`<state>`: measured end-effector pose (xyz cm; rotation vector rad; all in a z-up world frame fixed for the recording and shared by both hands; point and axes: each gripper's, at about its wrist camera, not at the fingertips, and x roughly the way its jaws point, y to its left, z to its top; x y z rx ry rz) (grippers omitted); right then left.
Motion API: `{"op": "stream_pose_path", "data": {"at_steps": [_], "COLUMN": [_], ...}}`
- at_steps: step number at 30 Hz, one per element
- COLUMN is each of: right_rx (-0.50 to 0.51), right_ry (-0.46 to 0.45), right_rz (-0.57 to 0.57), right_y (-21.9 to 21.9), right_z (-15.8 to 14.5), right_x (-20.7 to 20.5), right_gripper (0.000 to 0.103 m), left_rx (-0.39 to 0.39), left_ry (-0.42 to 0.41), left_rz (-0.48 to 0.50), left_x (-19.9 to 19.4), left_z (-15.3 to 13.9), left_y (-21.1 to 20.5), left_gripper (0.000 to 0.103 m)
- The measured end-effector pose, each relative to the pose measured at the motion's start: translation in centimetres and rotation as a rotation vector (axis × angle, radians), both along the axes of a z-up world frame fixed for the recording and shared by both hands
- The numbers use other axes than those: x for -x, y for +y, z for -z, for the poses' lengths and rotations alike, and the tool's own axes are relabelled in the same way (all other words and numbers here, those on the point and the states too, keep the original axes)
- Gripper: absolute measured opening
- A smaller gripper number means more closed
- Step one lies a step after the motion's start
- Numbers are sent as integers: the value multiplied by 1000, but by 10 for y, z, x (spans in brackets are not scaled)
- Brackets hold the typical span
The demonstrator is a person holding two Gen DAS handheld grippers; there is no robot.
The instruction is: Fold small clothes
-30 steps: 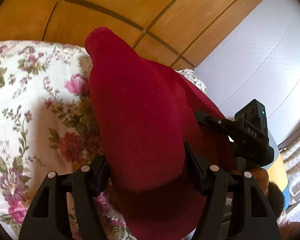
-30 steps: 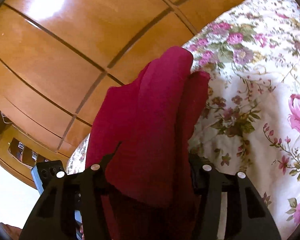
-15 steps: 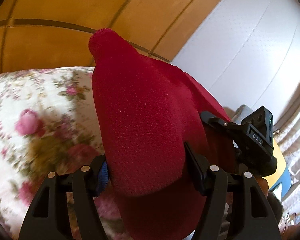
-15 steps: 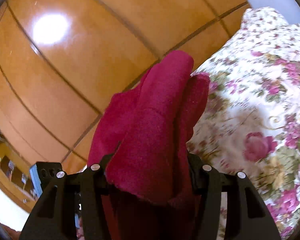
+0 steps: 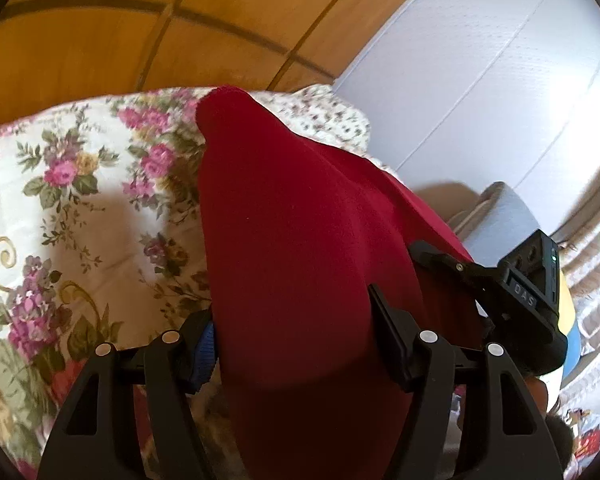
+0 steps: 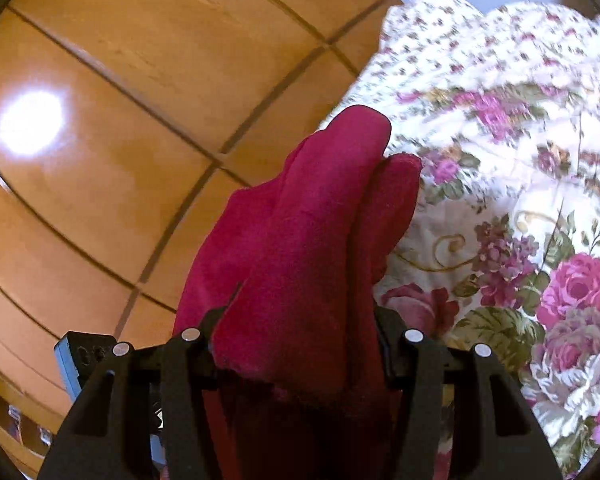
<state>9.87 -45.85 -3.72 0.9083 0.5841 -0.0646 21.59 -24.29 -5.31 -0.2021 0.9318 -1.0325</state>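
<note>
Bunching between both claws, the red garment (image 5: 300,240) is gripped by the left claw (image 5: 292,336) and right claw (image 6: 296,340) above the floral bed (image 5: 80,200), near its headboard edge.

Black plastic fingers (image 5: 396,344) with silver screws, blue ribbed pad (image 5: 205,354)

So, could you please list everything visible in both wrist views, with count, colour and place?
Soft red fleece garment: one, red, bunched between both grippers' fingers, above the bed.
Floral quilted bedspread: one, cream with pink roses, under the garment.
Wooden panelled wardrobe: one, orange-brown, behind the bed.
White wall panel: one, white, right side in the left view.
Left gripper: one, black, shut on the garment.
Right gripper: one, black, shut on the garment.
</note>
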Motion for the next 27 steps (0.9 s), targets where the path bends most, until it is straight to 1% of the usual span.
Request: {"op": "stream_pose_path", "data": {"at_steps": [1, 3, 4, 5, 6, 7, 8, 9, 10, 11, 14, 16, 17, 19, 21, 23, 27], "right_rx": [-3, 41, 82, 93, 62, 23, -10, -26, -23, -16, -5, 6, 5, -2, 13, 71, 198], "right_ry": [19, 116, 179, 205, 195, 193, 190, 180, 180, 181, 181, 188, 188, 204, 221, 248, 280], "right_rz": [-1, -8, -11, -7, 7, 21, 32, 37, 36, 37, 68, 104, 115, 144, 145, 140, 115], "right_y": [1, 3, 5, 5, 2, -1, -4, -6, -6, -5, -5, -5, -4, -6, -2, 5, 27], "right_z": [5, 18, 24, 29, 33, 37, 40, 41, 40, 38, 31, 23, 19, 12, 3, -6, -17], "right_x": [-2, -8, -11, -11, -8, -5, -3, 0, 2, 3, 13, 25, 31, 44, 53, 60, 69], "right_gripper": [53, 54, 55, 62, 67, 70, 73, 75, 76, 79, 95, 97, 100, 101, 101, 101, 101], "left_rx": [-13, -31, -30, -27, -26, -21, -18, -23, -27, -23, -13, -13, -17, -36, -71, -106, -159], "left_ry": [10, 37, 35, 7, -16, -29, -31, -35, -41, -45, -58, -73, -81, -101, -119, -128, -143], "left_rz": [-7, -17, -18, -19, -26, -34, -43, -60, -78, -93, -141, -184, -212, -256, -297, -330, -350], "left_x": [-4, -9, -7, -3, 1, 3, 5, 5, 8, 12, 22, 29, 35, 44, 55, 67, 84], "left_z": [6, 22, 28, 33, 35, 35, 33, 32, 32, 31, 30, 28, 27, 25, 24, 22, 21], "left_y": [0, 2, 6, 10, 12, 15, 16, 17, 20, 24, 37, 47, 54, 61, 67, 75, 81], "left_gripper": [66, 68, 74, 79, 80, 80, 84, 86, 90, 90, 92, 92, 94, 97, 99, 99, 99]}}
